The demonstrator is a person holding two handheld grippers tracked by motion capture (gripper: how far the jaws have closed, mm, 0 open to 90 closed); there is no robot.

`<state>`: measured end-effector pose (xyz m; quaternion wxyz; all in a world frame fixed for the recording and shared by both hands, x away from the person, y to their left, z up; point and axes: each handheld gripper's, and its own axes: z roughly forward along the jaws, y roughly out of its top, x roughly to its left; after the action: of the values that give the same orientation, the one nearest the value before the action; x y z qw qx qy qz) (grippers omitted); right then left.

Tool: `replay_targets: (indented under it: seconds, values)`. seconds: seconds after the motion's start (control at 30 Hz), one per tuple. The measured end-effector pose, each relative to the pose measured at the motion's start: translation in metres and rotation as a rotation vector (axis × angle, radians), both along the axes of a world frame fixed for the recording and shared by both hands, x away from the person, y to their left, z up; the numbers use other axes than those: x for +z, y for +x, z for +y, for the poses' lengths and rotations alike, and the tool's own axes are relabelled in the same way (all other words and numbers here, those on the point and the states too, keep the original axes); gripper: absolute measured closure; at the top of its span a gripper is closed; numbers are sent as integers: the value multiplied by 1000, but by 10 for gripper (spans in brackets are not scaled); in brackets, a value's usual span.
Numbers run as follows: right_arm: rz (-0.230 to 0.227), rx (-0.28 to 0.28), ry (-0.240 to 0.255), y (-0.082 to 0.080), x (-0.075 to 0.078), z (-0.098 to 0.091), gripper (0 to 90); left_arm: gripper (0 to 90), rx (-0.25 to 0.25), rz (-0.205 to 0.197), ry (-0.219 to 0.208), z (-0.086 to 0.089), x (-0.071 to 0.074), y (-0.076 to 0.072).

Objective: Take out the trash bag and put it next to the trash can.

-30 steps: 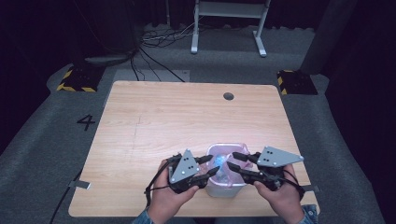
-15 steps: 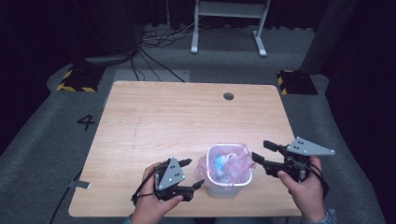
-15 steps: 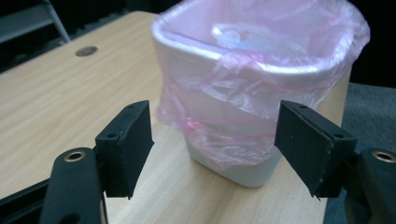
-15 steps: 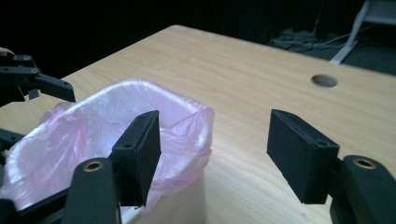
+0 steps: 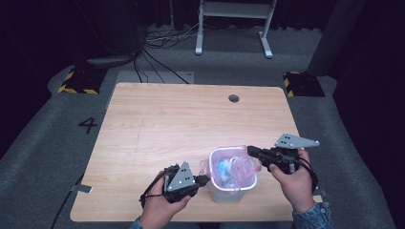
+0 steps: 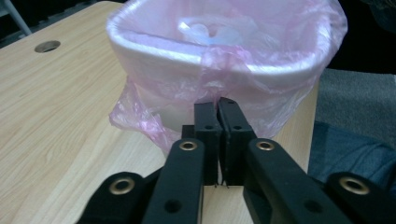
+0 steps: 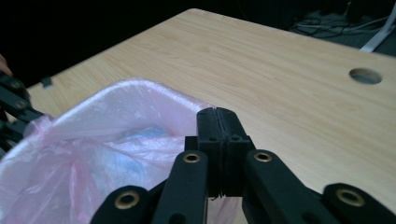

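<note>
Left claw (image 6: 218, 103): jaws just closed, pinching the pink bag's (image 6: 154, 119) overhang at the bin's near side.
Right claw (image 7: 217, 114): jaws just closed, pressed together at the bag's rim on the far side; a grip on the film cannot be told.
Bin (image 5: 232, 190): white, bag-lined, near the bench's (image 5: 157, 119) front edge, between both claws.
Contents: blue and clear scraps.

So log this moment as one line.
left gripper: shut on pink bag | right gripper: shut on pink bag | white bin: upright

Left tongs (image 5: 206, 180) just closed on pink bag (image 5: 241, 164) edge, right tongs (image 5: 250, 151) closed at its rim.
</note>
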<state>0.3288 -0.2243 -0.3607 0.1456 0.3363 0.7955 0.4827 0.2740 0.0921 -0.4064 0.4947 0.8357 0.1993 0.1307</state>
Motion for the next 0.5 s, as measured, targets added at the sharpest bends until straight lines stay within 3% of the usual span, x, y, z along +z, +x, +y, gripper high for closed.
replay_targets:
  seconds: [0.1,0.23,0.4,0.5]
  values:
    - [-50,23,-42,-5,6,11,900,893,16,-17,-22,2,6,0]
    - [-94,89,-42,-12,14,27,900,895,41,-43,-54,1,14,3]
    - [-94,165,-50,-21,12,50,900,894,70,-60,-68,-4,23,6]
    - [-63,211,-59,-23,4,61,900,894,62,-63,-67,-9,25,5]
